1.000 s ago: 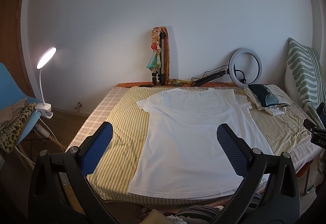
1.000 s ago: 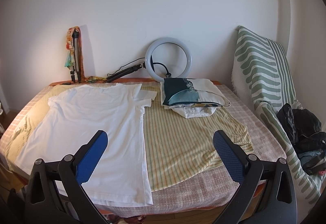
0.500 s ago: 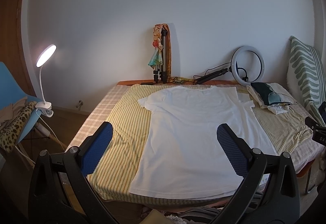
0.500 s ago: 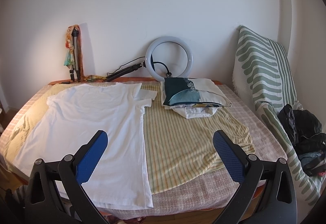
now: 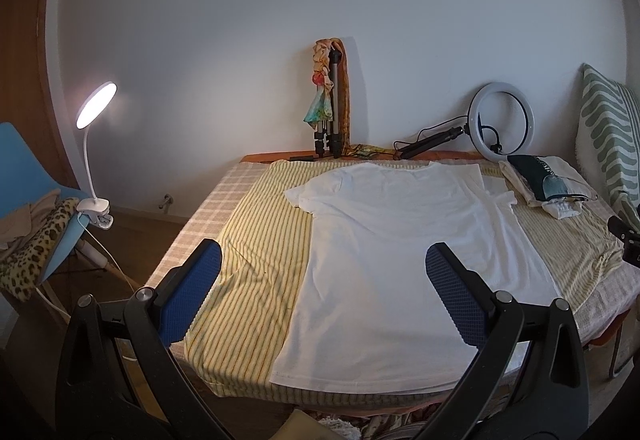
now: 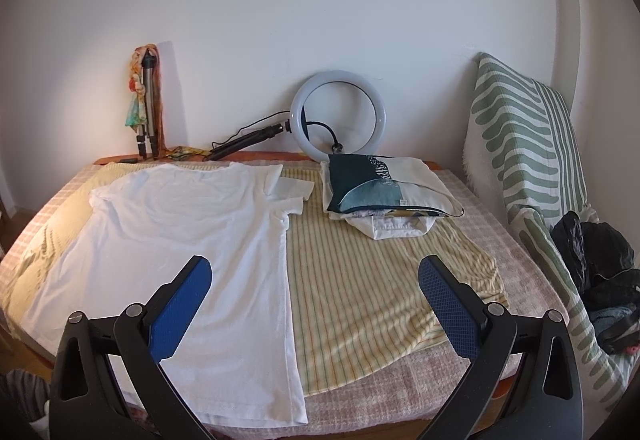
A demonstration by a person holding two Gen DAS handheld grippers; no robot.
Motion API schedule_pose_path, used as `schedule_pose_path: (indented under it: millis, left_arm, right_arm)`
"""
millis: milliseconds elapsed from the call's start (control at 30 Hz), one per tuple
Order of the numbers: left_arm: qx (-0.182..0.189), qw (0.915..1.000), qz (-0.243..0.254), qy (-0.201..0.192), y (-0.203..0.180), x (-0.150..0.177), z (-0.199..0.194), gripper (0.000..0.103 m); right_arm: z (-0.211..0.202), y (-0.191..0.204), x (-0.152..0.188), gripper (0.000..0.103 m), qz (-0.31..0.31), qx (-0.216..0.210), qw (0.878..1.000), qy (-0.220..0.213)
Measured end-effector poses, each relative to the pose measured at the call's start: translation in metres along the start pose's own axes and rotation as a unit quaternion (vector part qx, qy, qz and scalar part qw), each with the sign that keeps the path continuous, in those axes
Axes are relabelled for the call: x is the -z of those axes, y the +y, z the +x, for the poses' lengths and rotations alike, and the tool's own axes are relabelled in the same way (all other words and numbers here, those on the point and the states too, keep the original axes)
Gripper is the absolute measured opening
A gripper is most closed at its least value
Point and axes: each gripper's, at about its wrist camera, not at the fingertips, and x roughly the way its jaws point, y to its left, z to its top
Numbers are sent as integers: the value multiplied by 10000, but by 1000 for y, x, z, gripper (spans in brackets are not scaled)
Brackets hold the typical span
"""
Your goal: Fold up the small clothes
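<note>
A white T-shirt [image 5: 400,240] lies spread flat on a yellow striped cloth [image 5: 260,240] on the table, hem toward me, collar toward the wall. It also shows in the right wrist view [image 6: 180,240]. My left gripper [image 5: 324,260] is open and empty, held above the near edge, over the shirt's hem. My right gripper [image 6: 316,272] is open and empty, above the shirt's right side and the striped cloth [image 6: 380,280].
A stack of folded clothes [image 6: 384,196] lies at the back right. A ring light [image 6: 338,116] and a tripod [image 6: 148,112] stand by the wall. A striped cushion [image 6: 528,160] and dark bags [image 6: 600,272] are right. A clip lamp [image 5: 94,160] and blue chair [image 5: 32,200] are left.
Both grippers have drifted slightly; the left view has shifted so the shirt sits a bit further right and nearer. Both grippers stay open and empty.
</note>
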Motion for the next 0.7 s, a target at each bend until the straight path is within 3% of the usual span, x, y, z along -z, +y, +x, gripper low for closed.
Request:
schedule_pose_path:
  millis: [433, 700]
  left_arm:
    - [-136, 9991, -253, 300, 25, 13, 28, 103]
    - [-96, 9979, -434, 472, 42, 21, 45, 103]
  right_arm:
    - [26, 16, -18, 103, -156, -129, 9998, -67]
    - [48, 15, -31, 103, -385, 28, 9991, -152]
